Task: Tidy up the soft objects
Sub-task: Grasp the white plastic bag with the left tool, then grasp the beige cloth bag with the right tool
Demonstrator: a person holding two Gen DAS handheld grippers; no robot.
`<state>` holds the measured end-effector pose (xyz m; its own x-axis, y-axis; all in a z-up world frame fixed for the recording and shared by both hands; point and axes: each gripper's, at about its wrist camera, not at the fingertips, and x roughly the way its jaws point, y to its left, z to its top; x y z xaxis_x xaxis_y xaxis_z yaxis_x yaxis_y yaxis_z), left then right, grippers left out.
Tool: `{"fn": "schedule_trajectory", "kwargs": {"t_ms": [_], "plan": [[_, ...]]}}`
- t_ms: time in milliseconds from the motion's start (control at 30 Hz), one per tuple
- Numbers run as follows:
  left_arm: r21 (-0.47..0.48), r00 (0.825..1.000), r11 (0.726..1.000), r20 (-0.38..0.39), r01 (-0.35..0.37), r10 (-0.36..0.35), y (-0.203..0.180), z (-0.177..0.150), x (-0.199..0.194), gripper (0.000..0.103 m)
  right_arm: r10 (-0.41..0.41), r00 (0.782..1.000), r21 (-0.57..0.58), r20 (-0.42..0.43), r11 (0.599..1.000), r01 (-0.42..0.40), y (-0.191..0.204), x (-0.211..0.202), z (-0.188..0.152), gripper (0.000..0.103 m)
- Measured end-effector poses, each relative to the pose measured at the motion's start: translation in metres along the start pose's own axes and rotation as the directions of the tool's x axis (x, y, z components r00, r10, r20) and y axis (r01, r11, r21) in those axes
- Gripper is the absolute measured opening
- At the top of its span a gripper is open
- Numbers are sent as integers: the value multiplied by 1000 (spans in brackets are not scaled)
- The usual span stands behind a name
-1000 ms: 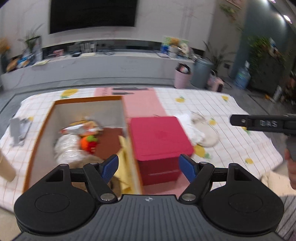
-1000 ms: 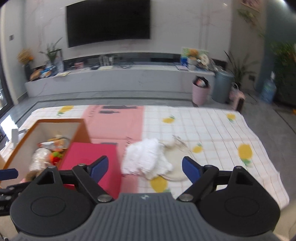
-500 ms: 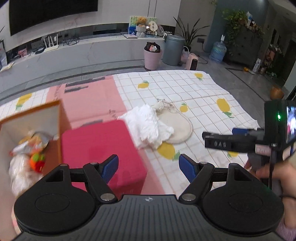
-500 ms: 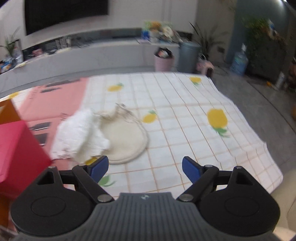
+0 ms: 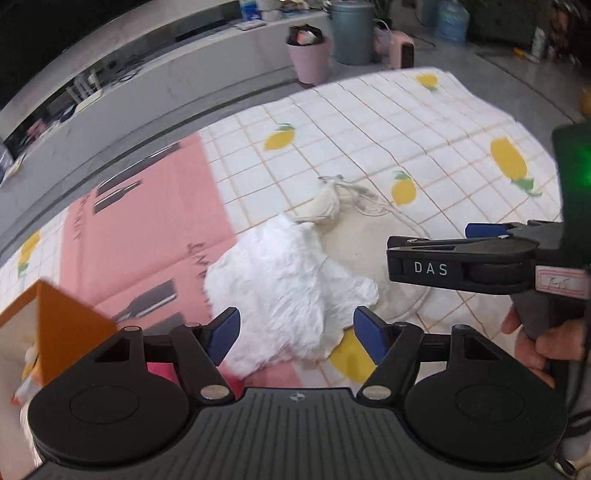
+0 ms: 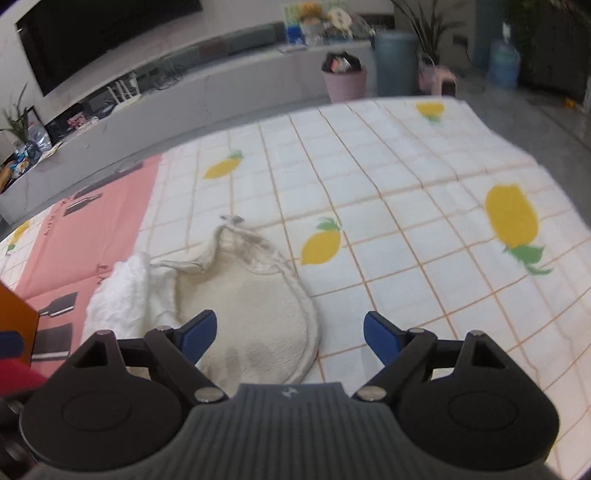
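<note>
A crumpled white fluffy cloth (image 5: 284,284) lies on the lemon-print tablecloth (image 5: 369,122), partly over a flat cream drawstring bag (image 5: 373,236). My left gripper (image 5: 295,334) is open and empty just above the white cloth's near edge. My right gripper (image 6: 290,334) is open and empty over the cream bag (image 6: 255,306), with the white cloth (image 6: 122,299) to its left. The right gripper also shows from the side at the right of the left wrist view (image 5: 461,258).
An open orange-sided box (image 5: 62,325) holding several items stands at the left, with a red box (image 5: 162,369) beside it. A pink printed sheet (image 5: 147,229) covers the cloth's left part. Pink bin (image 5: 308,55) and grey bin (image 5: 351,31) stand beyond the table.
Both grippers have swung right and down, away from the boxes and toward the white cloth and cream bag. Both stay open and empty.
</note>
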<state>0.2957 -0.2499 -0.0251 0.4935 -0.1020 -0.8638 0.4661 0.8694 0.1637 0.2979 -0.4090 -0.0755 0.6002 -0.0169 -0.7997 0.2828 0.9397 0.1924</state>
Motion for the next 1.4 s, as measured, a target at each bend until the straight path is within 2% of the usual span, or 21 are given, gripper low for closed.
{"fn": "schedule_trajectory", "kwargs": {"t_ms": [100, 267, 400, 467, 533, 600, 667, 733, 767, 833, 933, 967, 1033, 1133, 1233, 1333, 1400], "plan": [[-3, 997, 999, -49, -54, 54, -7, 10, 22, 82, 13, 1000, 24, -5, 1000, -13, -5, -1, 2, 85], [-8, 992, 998, -105, -64, 63, -12, 22, 51, 83, 28, 1000, 37, 10, 999, -28, -3, -12, 2, 85], [54, 984, 990, -117, -130, 135, -18, 22, 71, 83, 40, 999, 56, 24, 998, -42, -9, -17, 3, 85], [45, 981, 988, -116, -150, 154, -16, 21, 76, 91, 36, 999, 64, 28, 997, -38, -12, -17, 4, 85], [26, 981, 988, -123, -150, 152, -14, 23, 76, 90, 44, 999, 80, 26, 996, -46, -15, -15, 4, 85], [19, 986, 994, -128, -105, 106, -12, 25, 74, 69, 63, 998, 89, 23, 994, -65, -17, -14, 3, 85], [45, 989, 996, -122, -72, 77, -15, 25, 73, 33, 72, 997, 88, 15, 993, -73, -15, -12, 2, 79], [76, 984, 991, -132, -114, 124, -16, 22, 74, 23, 70, 997, 79, 13, 994, -71, -12, -11, 1, 79], [82, 983, 990, -135, -113, 124, -14, 21, 73, 18, 69, 998, 70, 14, 995, -70, -11, -12, 0, 79], [60, 991, 995, -111, -74, 80, -9, 21, 63, 14, 50, 999, 51, 15, 997, -51, -9, -12, 0, 79], [28, 1000, 999, -8, 30, -30, -4, 23, 26, 14, 5, 1000, 8, 28, 1000, -5, -6, -13, -2, 80], [38, 999, 998, 17, 41, -42, -4, 24, 13, 14, -1, 1000, -5, 25, 1000, 1, -5, -12, -2, 82], [47, 999, 999, 48, 23, -26, -3, 24, -13, 14, 4, 1000, -16, 21, 1000, -3, -4, -11, -4, 83], [47, 994, 997, 90, 60, -64, 6, 13, -51, 14, 36, 999, -27, 14, 999, -35, -2, -8, -5, 95], [72, 991, 997, 127, 41, -50, 14, -1, -75, 14, 69, 997, -100, 39, 993, -65, 10, -5, -7, 100], [87, 994, 996, 104, 37, -46, 21, -12, -81, 15, 57, 992, -187, 109, 982, -36, 27, -3, -11, 100], [62, 995, 997, 76, 52, -57, 26, -19, -78, 17, 104, 989, -247, 108, 966, -75, 37, 2, -9, 100]]}}
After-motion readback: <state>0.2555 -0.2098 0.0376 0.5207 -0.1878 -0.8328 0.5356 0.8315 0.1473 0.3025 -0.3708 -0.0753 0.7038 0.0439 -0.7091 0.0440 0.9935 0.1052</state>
